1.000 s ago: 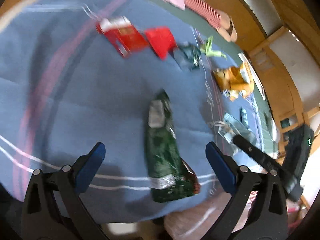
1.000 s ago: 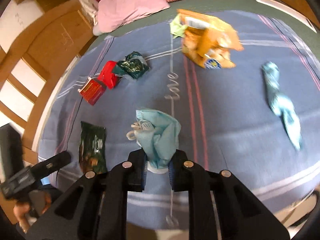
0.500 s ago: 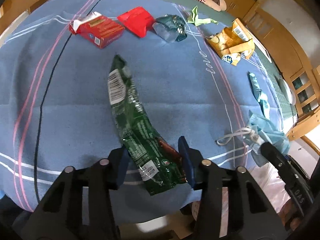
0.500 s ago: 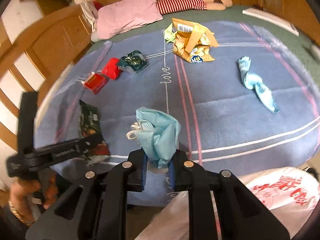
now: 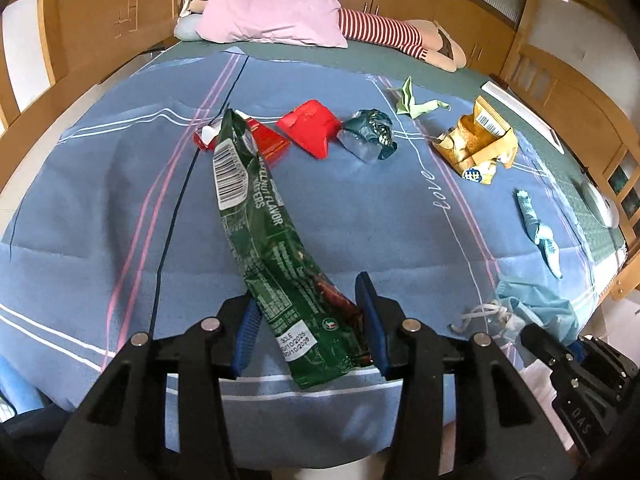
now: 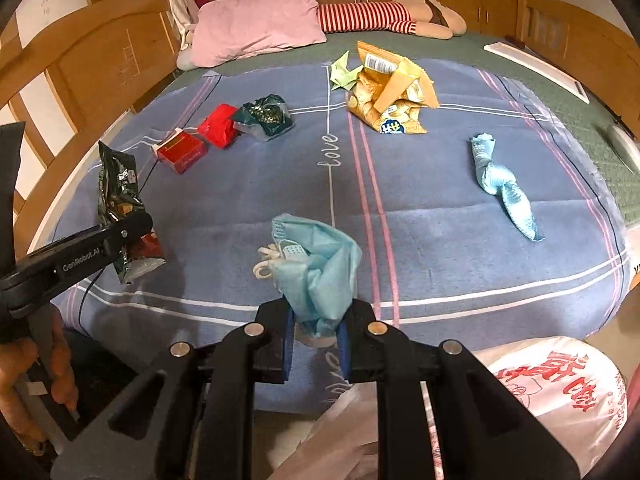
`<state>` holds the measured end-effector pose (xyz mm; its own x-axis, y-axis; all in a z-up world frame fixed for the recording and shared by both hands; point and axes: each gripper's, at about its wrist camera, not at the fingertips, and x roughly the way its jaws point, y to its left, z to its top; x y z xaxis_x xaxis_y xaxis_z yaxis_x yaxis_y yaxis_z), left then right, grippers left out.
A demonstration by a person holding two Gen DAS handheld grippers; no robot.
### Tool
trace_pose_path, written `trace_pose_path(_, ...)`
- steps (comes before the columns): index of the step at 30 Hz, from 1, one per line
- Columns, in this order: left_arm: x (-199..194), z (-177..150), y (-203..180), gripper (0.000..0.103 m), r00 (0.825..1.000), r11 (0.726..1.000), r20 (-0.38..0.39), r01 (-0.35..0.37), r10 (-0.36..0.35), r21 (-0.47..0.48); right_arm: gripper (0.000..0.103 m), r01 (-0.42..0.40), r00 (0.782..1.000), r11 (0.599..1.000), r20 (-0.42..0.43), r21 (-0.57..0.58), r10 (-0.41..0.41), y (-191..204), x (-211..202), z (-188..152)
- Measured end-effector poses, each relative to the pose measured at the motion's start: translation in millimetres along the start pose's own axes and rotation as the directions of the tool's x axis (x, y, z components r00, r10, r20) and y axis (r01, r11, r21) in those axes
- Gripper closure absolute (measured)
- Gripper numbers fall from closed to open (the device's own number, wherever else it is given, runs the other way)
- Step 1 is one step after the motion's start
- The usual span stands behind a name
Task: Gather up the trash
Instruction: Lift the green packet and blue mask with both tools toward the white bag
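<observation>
left gripper [image 5: 308, 324] clamps green wrapper [image 5: 272, 240]; right gripper [image 6: 316, 340] clamps face mask [image 6: 316, 272].

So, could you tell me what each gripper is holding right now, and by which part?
The left gripper grips the green snack wrapper near its lower end. The right gripper pinches the crumpled blue face mask by its bottom edge.

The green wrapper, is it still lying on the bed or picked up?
Picked up: the left gripper pinches the green wrapper near its lower end, holding it above the blanket.
</observation>
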<state>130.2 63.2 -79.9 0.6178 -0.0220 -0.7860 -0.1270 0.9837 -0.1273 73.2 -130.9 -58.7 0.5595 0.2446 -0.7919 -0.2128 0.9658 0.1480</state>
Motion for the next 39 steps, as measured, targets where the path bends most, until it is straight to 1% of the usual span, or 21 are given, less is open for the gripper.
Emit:
trace_pose_path(8,-2,-2,-4,0.056,1.0,1.0,0.028,-0.015,0.015,0.011,0.085,-0.006,1.0,1.0,-0.004,-0.006,0.006,4,2,-2)
trace_pose_path(22,-3,-3,-6,0.056,0.999,1.0,0.033,-0.022,0.021,0.017,0.085,-0.014,1.0,1.0,-0.019,-0.019,0.014,9,6,-5)
trace_pose_path(34,-12,-2,-6,0.056,0.997,1.0,0.079,-0.019,0.017,0.02,0.085,-0.016,1.0,1.0,0.019,0.003,0.016,3,-4,-3)
trace_pose_path(39,-18,-3,-7,0.056,0.995,0.999,0.102,0.0,-0.004,0.036,0.085,-0.027,0.998,1.0,0.049,0.014,0.026,-4,-24,1)
